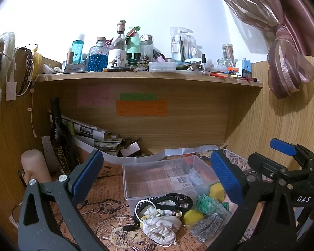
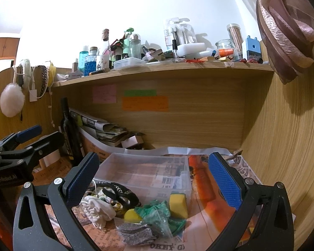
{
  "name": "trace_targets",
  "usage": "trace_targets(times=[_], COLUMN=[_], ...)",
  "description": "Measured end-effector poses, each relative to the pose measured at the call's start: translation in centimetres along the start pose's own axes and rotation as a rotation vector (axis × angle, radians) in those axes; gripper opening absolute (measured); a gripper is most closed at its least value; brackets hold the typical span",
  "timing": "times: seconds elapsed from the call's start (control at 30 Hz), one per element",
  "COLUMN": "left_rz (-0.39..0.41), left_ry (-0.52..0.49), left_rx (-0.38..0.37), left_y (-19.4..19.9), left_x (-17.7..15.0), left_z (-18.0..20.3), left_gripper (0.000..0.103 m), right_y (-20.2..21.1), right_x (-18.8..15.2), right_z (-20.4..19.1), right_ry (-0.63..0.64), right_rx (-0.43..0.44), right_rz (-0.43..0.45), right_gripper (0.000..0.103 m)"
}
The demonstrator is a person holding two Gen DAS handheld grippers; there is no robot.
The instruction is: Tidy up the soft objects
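Note:
A pile of soft things lies on the desk in front of a clear plastic box (image 1: 136, 173) (image 2: 123, 163): a white scrunched cloth (image 1: 163, 227) (image 2: 97, 208), black bands (image 1: 173, 198) (image 2: 119, 190), yellow sponges (image 1: 215, 189) (image 2: 178, 205), a green item in a clear bag (image 1: 207, 204) (image 2: 157, 213) and a grey glittery pad (image 1: 208, 224) (image 2: 136, 233). My left gripper (image 1: 157, 177) is open and empty above the pile. My right gripper (image 2: 155, 179) is open and empty above it too. Each gripper shows at the edge of the other's view.
A wooden shelf (image 1: 148, 77) (image 2: 161, 69) crowded with bottles and jars runs above. A dark wine bottle (image 1: 59, 133) (image 2: 70, 129) and stacked papers (image 1: 98, 136) stand at the back left. A curtain (image 1: 282, 41) hangs at right. Printed paper covers the desk (image 1: 106, 226).

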State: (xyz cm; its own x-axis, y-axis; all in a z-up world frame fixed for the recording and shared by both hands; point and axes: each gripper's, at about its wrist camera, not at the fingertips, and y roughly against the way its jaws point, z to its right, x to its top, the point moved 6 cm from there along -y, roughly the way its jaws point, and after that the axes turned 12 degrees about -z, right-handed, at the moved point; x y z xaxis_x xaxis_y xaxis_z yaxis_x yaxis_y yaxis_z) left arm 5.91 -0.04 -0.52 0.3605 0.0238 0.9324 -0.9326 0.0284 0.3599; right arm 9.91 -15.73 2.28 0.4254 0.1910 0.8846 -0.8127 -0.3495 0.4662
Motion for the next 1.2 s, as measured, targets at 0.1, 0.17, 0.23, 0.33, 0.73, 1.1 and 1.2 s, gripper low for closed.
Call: trace_targets(times=[0.1,0.17,0.23,0.33,0.73,1.1,1.2], left_rz=[-0.003,-0.005,-0.005,-0.001,0.005,0.007,0.008], left_ry=[-0.002,-0.004,-0.005,-0.010,-0.016,-0.023,-0.024], left_rx=[-0.001,-0.003,-0.006,-0.004,0.001,-0.004,-0.005], left_y=[-0.06,-0.09,-0.08,-0.05,0.08,0.21,0.22], left_x=[-0.05,-0.10,-0.14,-0.19,-0.05,0.19,0.23], left_z=[0.02,0.04,0.03,0.14,0.20,0.54,0.64], left_gripper=[0.103,0.103,0.103,0.103,0.103,0.103,0.103], right_y=[-0.03,-0.02,-0.02,0.03,0.38,0.59,0.60], right_x=[0.00,0.00,0.00,0.05,0.20,0.39,0.47], right_z=[0.02,0.04,0.07,0.10,0.39,0.53,0.58], right_ry=[0.000,0.000,0.000,-0.002,-0.016,-0.021,-0.021], right_rx=[0.001,-0.001,0.001,0.001,0.004,0.013,0.014], right_rz=[0.000,0.000,0.000,0.003,0.023,0.034,0.035], right_gripper=[0.103,0.103,0.103,0.103,0.103,0.103,0.103])
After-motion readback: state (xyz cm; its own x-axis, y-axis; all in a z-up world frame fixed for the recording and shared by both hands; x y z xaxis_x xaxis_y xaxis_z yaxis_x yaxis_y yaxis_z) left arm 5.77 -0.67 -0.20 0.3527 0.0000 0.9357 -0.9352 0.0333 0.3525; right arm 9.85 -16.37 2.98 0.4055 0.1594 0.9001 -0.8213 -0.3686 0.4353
